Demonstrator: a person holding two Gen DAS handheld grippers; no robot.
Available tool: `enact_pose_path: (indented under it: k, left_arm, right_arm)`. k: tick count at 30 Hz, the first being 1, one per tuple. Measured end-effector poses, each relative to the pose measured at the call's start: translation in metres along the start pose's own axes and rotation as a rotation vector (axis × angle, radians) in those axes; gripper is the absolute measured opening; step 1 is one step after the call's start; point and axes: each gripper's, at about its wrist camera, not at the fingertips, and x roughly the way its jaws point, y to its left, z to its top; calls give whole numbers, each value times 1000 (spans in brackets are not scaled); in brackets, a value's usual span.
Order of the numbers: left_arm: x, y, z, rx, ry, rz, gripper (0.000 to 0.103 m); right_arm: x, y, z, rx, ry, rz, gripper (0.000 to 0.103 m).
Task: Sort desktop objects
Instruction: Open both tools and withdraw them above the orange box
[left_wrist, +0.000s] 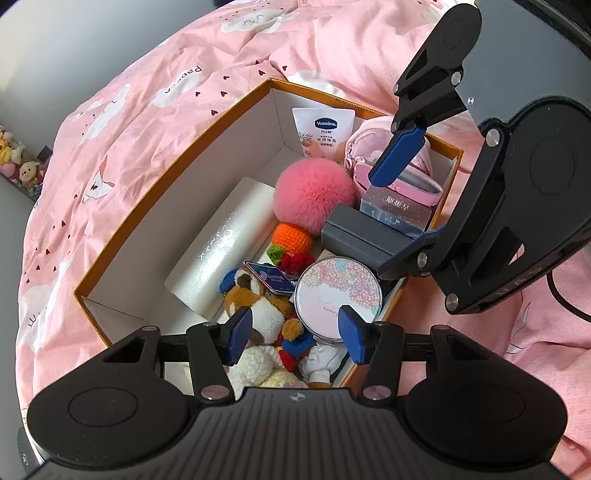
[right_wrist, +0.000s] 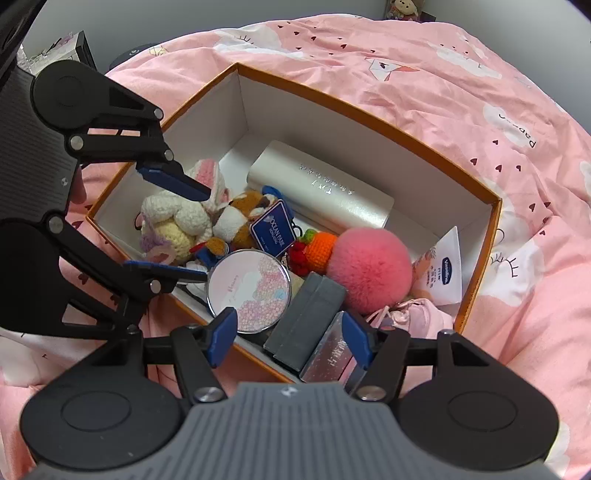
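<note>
- Pink bedding with white clouds and small hearts (left_wrist: 177, 122) covered the bed, and on it sat the open orange-rimmed cardboard box with white walls (right_wrist: 354, 122) that held everything to be sorted.
- My left tongs (left_wrist: 293, 338) hung over the box's near end, spread wide and gripping nothing, with a brown-and-white plush keychain (left_wrist: 258, 302) below them.
- My right tongs (right_wrist: 290, 338) were likewise wide apart and empty, above a dark grey rectangular case (right_wrist: 306, 314) and a silvery carton (right_wrist: 328, 356).
- I judged the sorting mid-way: things lay gathered in the box, and the next move called for choosing one piece and lowering onto it squarely.
- I counted one pearly white long box (left_wrist: 221, 247), one fluffy pink pompom (right_wrist: 369, 269), one round floral compact mirror (right_wrist: 249, 290), one white Vaseline tube (left_wrist: 321, 129), one crocheted orange carrot (left_wrist: 291, 238), and one cream crocheted doll (right_wrist: 173, 221).
</note>
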Motion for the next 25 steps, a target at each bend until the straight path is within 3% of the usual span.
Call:
enact_pose_path:
  k: [25]
  left_arm:
    - [1,-1,-1,4,8,1,60]
  right_arm:
    - [0,2,1,-4,0,-2,68]
